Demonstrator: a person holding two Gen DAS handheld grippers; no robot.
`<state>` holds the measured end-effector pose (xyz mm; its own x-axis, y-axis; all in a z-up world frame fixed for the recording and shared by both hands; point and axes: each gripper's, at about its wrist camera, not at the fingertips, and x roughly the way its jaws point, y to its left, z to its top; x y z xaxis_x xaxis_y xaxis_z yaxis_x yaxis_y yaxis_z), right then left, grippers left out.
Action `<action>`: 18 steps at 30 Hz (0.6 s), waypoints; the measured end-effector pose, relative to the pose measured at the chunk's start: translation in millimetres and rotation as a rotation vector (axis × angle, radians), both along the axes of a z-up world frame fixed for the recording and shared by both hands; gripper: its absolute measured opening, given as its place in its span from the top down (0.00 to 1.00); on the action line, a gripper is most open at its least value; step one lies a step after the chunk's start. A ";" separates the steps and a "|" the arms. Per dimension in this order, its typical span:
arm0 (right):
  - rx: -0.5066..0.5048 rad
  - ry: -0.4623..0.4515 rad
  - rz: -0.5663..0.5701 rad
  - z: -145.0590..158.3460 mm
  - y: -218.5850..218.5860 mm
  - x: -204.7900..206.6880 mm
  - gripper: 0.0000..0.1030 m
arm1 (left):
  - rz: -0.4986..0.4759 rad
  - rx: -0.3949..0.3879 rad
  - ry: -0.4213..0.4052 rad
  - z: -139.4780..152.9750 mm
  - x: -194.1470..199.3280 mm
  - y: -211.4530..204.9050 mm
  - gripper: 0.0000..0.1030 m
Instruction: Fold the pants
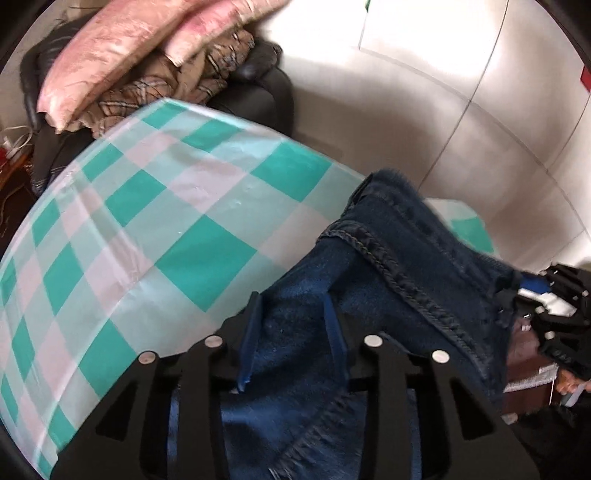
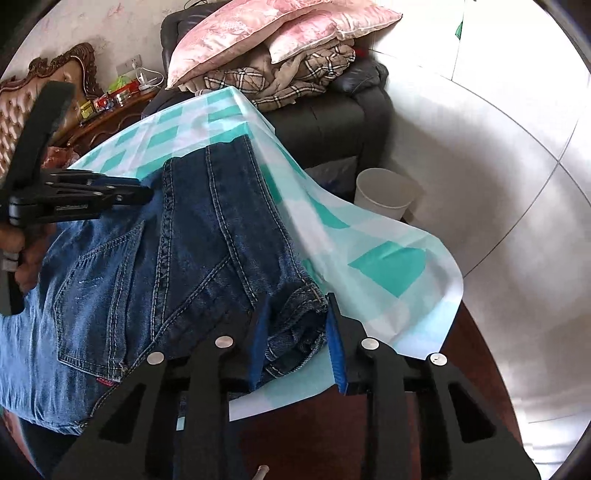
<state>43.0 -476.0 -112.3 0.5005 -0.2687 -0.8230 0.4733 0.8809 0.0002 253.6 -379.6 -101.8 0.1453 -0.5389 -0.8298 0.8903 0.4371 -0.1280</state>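
Checked tablecloth [image 2: 384,266] under jeans [image 2: 177,229]; pillows [image 2: 258,33] on, perhaps, armchair [image 2: 332,122].

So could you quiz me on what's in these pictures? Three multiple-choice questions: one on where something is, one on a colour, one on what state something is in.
1. Where do the jeans lie?
A. On the checked cloth
B. On the floor
C. On the armchair

2. What colour are the pillows stacked on the armchair?
A. Green
B. Pink
C. Black

3. What is between the right gripper's fingers?
A. Nothing
B. A paper cup
C. A bunched edge of the jeans

Answers: 1 A, denim rests on the teal-checked cloth; 2 B, both show a pink print; 3 C, folded denim sits between the blue pads.
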 end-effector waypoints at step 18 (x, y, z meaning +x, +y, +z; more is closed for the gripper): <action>-0.140 -0.107 0.148 38.8 100.0 59.5 0.17 | 1.031 -0.139 -0.238 30.6 -132.2 387.8 0.02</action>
<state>102.5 -376.0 -73.5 0.6253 -0.2935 -0.7231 0.3424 0.9358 -0.0837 121.4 8.2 -71.2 0.7353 -0.1511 -0.6607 0.1077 0.9885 -0.1061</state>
